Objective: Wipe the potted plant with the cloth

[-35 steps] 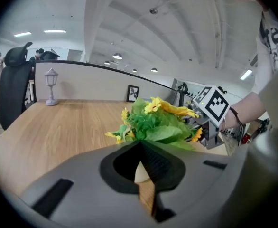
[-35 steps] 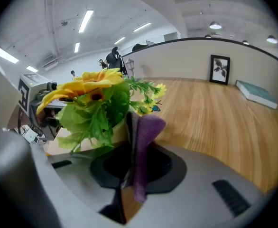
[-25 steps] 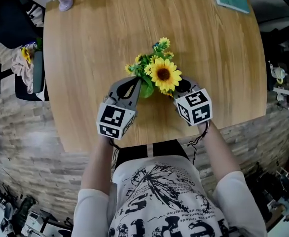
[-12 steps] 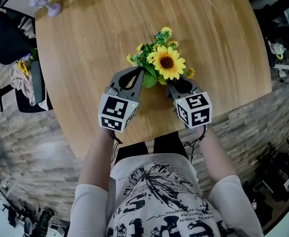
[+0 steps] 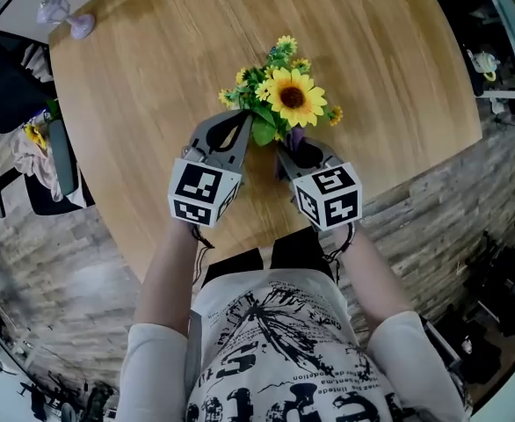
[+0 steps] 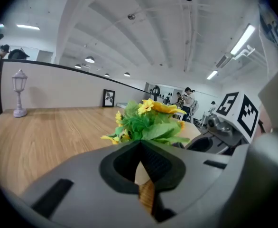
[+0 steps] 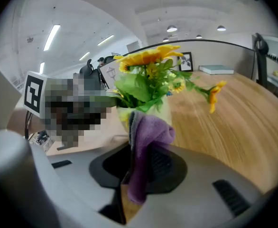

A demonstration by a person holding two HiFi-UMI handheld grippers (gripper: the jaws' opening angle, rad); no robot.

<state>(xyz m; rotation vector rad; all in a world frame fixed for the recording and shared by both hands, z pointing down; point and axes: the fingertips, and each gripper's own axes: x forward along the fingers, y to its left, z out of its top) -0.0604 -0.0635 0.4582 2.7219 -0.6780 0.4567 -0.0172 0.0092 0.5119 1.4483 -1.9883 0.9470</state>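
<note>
Where the right tool (image 5: pixel 288 150) grips the purple cloth (image 7: pixel 148 137), the cloth's bunched end sits just before the potted plant's (image 5: pixel 291 99) pale pot; left tool (image 6: pixel 140 146) closed, empty, tip at the leaves; plant upright on the wooden tabletop (image 5: pixel 152 77), between both tools.

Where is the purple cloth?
The purple cloth is pinched in the right tool, just in front of the potted plant, in the right gripper view.

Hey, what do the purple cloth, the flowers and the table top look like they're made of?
Purple cloth: soft, fuzzy pile, likely microfibre; it drapes limply. Flowers: probably artificial, fabric or plastic, with uniformly bright leaves and petals. Table: wood or wood-look laminate, matte, with straight grain lines.
</note>
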